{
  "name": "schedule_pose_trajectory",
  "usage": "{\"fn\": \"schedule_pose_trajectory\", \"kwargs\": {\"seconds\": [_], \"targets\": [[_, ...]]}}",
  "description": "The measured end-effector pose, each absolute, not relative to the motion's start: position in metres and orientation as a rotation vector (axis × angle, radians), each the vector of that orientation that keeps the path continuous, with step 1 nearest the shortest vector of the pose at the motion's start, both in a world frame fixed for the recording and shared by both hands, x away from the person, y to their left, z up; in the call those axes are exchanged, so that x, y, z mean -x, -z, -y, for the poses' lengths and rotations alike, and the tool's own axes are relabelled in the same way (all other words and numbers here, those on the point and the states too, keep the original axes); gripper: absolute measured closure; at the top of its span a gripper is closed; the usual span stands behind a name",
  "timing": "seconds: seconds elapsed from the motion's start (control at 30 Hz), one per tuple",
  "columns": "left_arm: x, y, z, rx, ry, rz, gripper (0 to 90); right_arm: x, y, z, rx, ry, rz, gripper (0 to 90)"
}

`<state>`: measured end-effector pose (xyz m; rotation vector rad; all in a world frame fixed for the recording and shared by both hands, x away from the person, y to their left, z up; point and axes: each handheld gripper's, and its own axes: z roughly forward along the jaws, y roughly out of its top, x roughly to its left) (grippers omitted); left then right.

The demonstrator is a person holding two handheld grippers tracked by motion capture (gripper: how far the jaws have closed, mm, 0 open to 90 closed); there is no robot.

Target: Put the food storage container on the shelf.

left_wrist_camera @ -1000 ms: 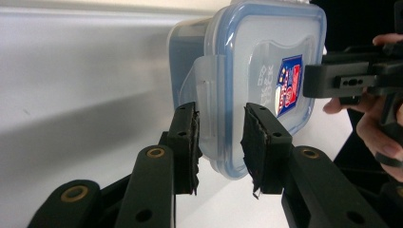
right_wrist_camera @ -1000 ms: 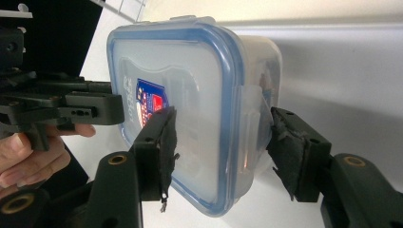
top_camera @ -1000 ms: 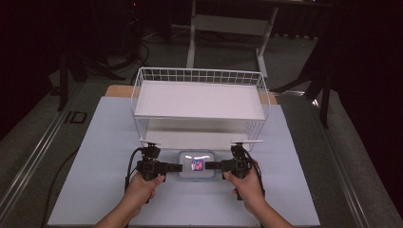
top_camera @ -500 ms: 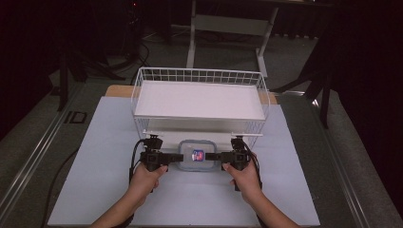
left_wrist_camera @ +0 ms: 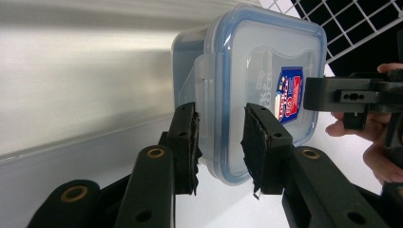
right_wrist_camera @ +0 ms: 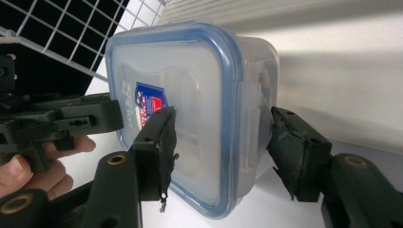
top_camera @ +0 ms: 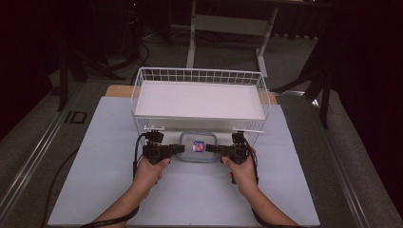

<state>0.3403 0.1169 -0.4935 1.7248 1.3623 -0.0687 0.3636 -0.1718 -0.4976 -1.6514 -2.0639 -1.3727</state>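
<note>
Box [top_camera: 199, 147], clear with a blue-rimmed lid, is sitting on the white table [top_camera: 95, 190] just at the front edge of the wire basket [top_camera: 199, 102], partly under its white shelf, as seen in the high view. Left gripper [top_camera: 183, 148] is reaching in from 9 o'clock of the box, right gripper [top_camera: 209, 149] from 3 o'clock; both are meeting the box's sides. Left hand [top_camera: 149, 171] and right hand [top_camera: 243, 172] are wrapping the gripper handles, forearms entering from 6 o'clock. Basket is standing at 12 o'clock of the box, touching or nearly so; cannot tell which.

Left gripper view: left gripper [left_wrist_camera: 219, 142] jaws are standing a little spread and straddling the box's [left_wrist_camera: 256, 95] rim and side latch, one pad on the lid face, the other against the wall; both pads are touching the plastic, so the jaws are pinching the box edge. Label [left_wrist_camera: 289, 95], red and blue, is showing on the lid. Right gripper [left_wrist_camera: 351, 95] is coming in from 3 o'clock, its tip lying over the label's edge.

Right gripper view: right gripper [right_wrist_camera: 221, 152] jaws are likewise bracketing the box [right_wrist_camera: 190, 104], one pad pressing the lid beside the label [right_wrist_camera: 149, 107], the other touching the latch side. Left gripper [right_wrist_camera: 85, 118] is entering from 9 o'clock, touching the lid. Basket [right_wrist_camera: 71, 33] mesh is sitting at 11 o'clock.
</note>
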Motion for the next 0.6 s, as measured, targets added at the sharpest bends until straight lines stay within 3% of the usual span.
{"fn": "schedule_pose_trajectory", "kwargs": {"seconds": [0.6], "targets": [[-0.358,0.506,-0.115,-1.686,0.031,-1.327,66.6,-0.375,0.508,0.172,1.727,1.390,2.027,42.6]]}}
